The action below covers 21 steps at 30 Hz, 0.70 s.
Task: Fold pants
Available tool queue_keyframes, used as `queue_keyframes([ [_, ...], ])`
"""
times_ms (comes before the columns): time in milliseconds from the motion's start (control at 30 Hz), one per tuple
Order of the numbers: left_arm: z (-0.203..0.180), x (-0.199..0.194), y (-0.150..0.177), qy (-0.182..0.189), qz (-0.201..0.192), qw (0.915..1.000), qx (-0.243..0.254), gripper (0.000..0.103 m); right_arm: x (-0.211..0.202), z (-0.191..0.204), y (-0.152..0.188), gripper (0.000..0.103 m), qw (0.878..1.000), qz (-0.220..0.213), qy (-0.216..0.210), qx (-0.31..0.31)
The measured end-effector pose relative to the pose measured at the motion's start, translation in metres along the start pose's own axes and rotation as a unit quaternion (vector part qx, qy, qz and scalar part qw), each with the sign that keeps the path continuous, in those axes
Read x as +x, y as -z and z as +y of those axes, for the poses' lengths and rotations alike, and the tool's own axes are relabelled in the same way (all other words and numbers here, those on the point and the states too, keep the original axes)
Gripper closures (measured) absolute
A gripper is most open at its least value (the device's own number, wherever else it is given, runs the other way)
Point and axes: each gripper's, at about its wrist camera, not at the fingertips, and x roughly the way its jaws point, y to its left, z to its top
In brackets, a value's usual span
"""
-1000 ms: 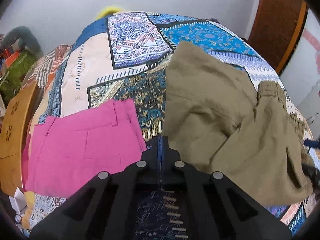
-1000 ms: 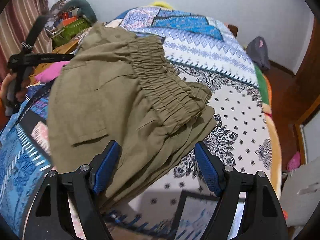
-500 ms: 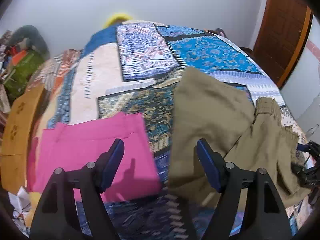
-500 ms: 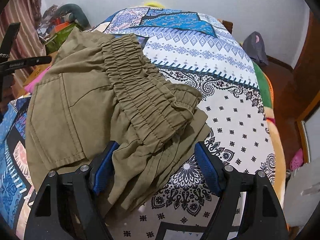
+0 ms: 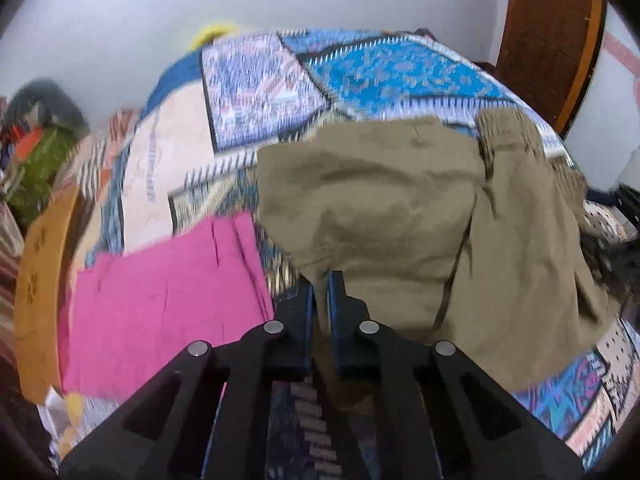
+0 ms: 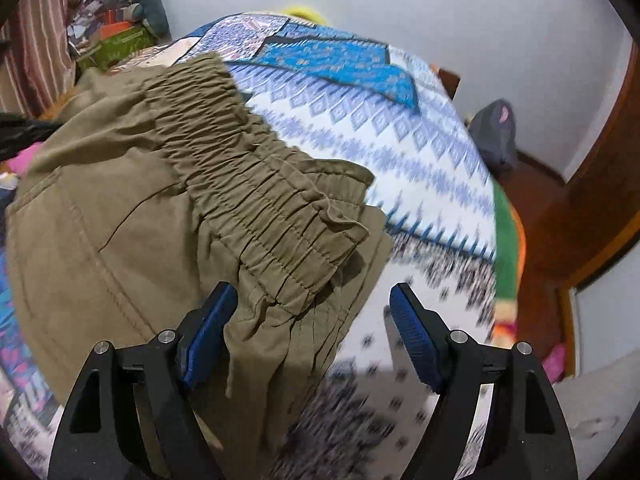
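Left gripper [image 5: 320, 300]: pointing forward, jaws pinching a near edge of the olive pants [image 5: 400, 220].
Right gripper [image 6: 312, 340]: jaws gaping wide, straddling the waistband [image 6: 256, 184], gripping nothing.
Pink garment [image 5: 160, 300]: lying beside the pants on the bedspread [image 5: 380, 72].

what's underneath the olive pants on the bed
The olive pants lie on the patterned bedspread, visible all around them. Anything else beneath is covered. The pink garment lies beside them.

Olive-khaki pants [image 5: 384, 216], elastic waistband [image 6: 256, 184] gathered, rumpled and partly folded on bedspread
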Motion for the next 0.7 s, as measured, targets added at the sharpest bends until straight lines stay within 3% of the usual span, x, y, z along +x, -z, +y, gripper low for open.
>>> queue_keyframes([
  [333,0.023,-0.015,0.018,0.08,0.021,0.9958,-0.04,0.092,-0.028,-0.013,0.004,0.025,0.998,-0.003,-0.015,0.058],
  [433,0.019,-0.013,0.02,0.082,0.02,0.9957,-0.038,0.08,-0.043,-0.011,0.007,0.025,0.998,-0.011,-0.008,0.063],
  [500,0.014,-0.012,0.019,0.085,0.014,0.9957,-0.035,0.059,-0.049,-0.011,0.008,0.025,0.997,-0.015,-0.009,0.069],
  [567,0.009,-0.011,0.016,0.079,0.005,0.9964,-0.031,0.049,-0.051,-0.012,0.007,0.025,0.997,-0.016,-0.007,0.074],
  [700,0.007,-0.001,0.004,0.068,0.003,0.997,-0.037,0.045,-0.045,-0.019,0.007,0.025,0.995,-0.017,-0.031,0.093],
])
